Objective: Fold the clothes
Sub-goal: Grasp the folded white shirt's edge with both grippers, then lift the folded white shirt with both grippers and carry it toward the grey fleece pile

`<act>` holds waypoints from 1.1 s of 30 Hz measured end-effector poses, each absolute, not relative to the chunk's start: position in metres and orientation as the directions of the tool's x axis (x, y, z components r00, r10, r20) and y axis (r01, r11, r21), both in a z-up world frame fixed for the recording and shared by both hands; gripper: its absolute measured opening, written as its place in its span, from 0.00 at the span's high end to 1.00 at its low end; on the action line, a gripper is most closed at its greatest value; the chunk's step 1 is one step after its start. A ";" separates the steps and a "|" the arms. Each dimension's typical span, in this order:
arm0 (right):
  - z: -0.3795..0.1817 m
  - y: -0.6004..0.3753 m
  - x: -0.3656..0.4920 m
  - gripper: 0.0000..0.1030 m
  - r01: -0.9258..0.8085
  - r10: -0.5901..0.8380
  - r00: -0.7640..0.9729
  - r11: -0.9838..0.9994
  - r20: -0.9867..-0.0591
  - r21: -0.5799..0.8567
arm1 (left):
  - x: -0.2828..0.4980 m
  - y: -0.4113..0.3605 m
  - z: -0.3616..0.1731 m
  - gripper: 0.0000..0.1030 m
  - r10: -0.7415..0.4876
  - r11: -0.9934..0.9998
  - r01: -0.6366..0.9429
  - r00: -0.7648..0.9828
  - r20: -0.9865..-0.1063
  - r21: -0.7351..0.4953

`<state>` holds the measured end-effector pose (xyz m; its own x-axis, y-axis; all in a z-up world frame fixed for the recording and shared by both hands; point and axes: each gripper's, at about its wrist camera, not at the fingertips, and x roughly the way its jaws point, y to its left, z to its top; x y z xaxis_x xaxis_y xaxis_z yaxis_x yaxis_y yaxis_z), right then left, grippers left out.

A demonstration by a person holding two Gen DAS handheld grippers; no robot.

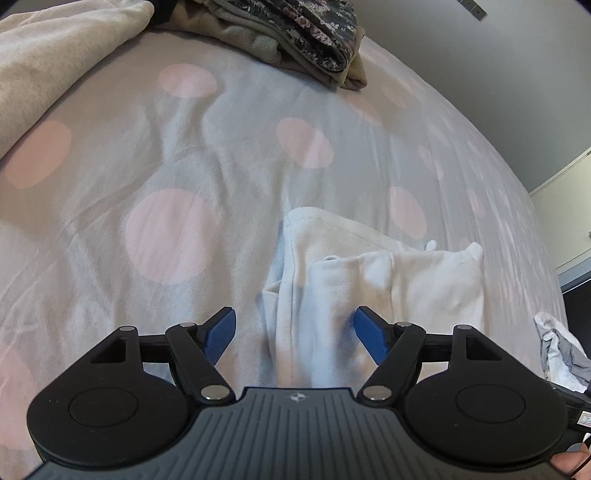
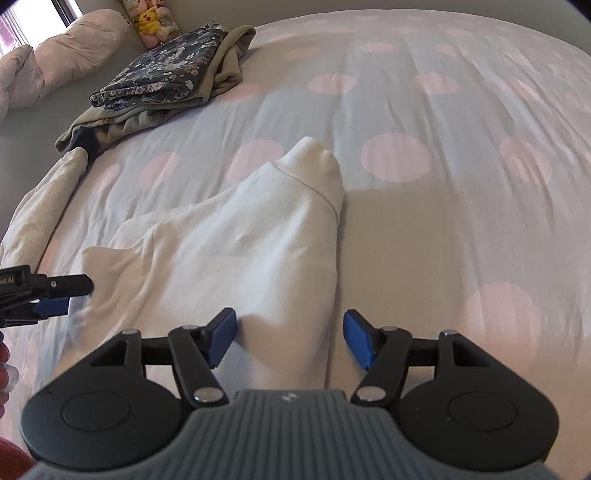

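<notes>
A white garment (image 1: 373,280) lies partly folded on the bed; it also shows in the right wrist view (image 2: 240,254), with a cuffed sleeve end pointing away. My left gripper (image 1: 295,334) is open, its blue pads on either side of the garment's near edge, holding nothing. My right gripper (image 2: 290,338) is open and straddles the garment's near right fold. The left gripper (image 2: 55,295) also shows at the left edge of the right wrist view, beside the garment's corner.
The bed cover (image 1: 177,155) is pale grey with pink dots. A folded pile with a dark floral piece (image 2: 166,74) lies at the far left, also in the left wrist view (image 1: 295,33). A beige garment (image 1: 55,62) lies beside it. Pillows (image 2: 55,66) and plush toys (image 2: 151,18) sit behind.
</notes>
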<state>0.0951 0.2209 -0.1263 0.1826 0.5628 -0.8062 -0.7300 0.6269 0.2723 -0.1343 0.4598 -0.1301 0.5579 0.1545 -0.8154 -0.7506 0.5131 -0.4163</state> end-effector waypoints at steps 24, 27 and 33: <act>-0.126 0.247 0.096 0.71 -0.749 0.608 0.174 0.592 -0.774 0.297 | -0.113 0.437 -0.137 0.78 0.181 0.561 -0.726 0.577 -0.796 -0.398; -0.109 0.247 0.088 0.74 -0.767 0.621 0.201 0.581 -0.757 0.273 | -0.115 0.435 -0.133 0.80 0.196 0.564 -0.723 0.586 -0.786 -0.399; -0.069 0.252 0.065 0.76 -0.807 0.657 0.235 0.542 -0.716 0.233 | -0.126 0.434 -0.115 0.81 0.207 0.560 -0.686 0.659 -0.723 -0.464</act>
<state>0.0651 0.2522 -0.0689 0.2347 0.6570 -0.7165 -0.8071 0.5425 0.2330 -0.1262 0.4335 -0.1151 0.6588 0.2070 -0.7233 -0.6858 0.5604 -0.4643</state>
